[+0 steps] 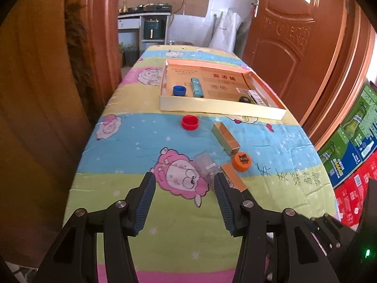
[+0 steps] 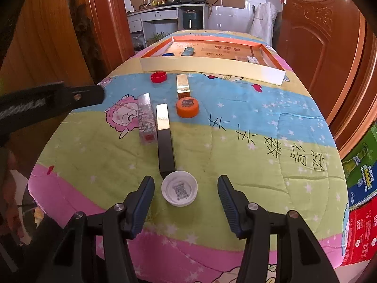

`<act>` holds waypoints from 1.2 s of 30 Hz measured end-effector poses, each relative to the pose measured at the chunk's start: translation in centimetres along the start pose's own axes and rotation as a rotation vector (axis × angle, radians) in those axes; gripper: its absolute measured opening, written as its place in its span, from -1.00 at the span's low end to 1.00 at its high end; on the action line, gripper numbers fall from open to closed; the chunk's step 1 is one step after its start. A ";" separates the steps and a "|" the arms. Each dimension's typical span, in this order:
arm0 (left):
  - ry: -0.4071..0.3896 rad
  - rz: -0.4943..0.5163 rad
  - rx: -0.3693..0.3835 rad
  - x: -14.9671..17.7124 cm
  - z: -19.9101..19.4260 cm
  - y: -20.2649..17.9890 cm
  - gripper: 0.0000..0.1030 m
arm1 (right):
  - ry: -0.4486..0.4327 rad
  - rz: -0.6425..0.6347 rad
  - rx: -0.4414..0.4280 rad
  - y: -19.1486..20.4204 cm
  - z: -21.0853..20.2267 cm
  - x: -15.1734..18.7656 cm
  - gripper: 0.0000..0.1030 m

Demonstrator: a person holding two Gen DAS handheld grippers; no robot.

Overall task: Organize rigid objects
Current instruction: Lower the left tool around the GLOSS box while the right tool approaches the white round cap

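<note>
A shallow cardboard tray (image 1: 221,111) (image 2: 212,67) sits at the far end of the quilt-covered table. It holds a blue cap (image 1: 179,90), a teal lighter (image 1: 196,87), a black cap (image 1: 244,99) and a small white box (image 1: 255,96). Loose on the quilt lie a red cap (image 1: 190,122) (image 2: 158,76), a gold box (image 1: 225,138) (image 2: 183,86), an orange cap (image 1: 241,161) (image 2: 187,107), a clear box (image 1: 207,166) (image 2: 147,119), a black-and-gold box (image 2: 165,139) and a white cap (image 2: 179,188). My left gripper (image 1: 185,179) is open above the clear box. My right gripper (image 2: 186,182) is open around the white cap.
Wooden doors stand on both sides. Stacked green, blue and red cartons (image 2: 360,188) stand right of the table. The left gripper's arm (image 2: 47,103) crosses the left of the right wrist view. A kitchen counter (image 1: 143,14) lies beyond the table.
</note>
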State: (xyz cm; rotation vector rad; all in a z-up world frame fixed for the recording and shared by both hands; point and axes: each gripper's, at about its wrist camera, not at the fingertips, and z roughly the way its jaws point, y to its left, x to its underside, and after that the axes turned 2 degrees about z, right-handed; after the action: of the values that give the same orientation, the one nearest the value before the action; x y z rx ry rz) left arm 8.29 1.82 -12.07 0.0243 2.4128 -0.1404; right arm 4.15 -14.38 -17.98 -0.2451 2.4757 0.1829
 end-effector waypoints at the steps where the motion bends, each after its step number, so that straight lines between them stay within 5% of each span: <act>1: 0.006 -0.005 0.000 -0.2 0.4 -0.1 0.03 | 0.002 -0.001 0.000 0.0 0.0 -0.1 0.08; 17: 0.091 -0.060 0.005 0.3 6.1 -3.5 0.03 | -0.005 0.020 -0.033 -0.7 0.4 0.0 0.08; 30: 0.065 -0.035 -0.025 1.1 4.7 -2.4 0.07 | -0.011 0.030 -0.037 -0.7 0.3 0.0 0.03; 36: 0.132 -0.037 -0.017 1.4 6.0 -2.3 0.06 | -0.014 0.016 -0.020 -0.4 0.6 -0.3 -0.08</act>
State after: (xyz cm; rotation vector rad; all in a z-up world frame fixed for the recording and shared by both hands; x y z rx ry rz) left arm 11.13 -1.18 -17.24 -0.0190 2.5471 -0.1394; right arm 4.77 -14.63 -18.29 -0.2322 2.4638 0.2151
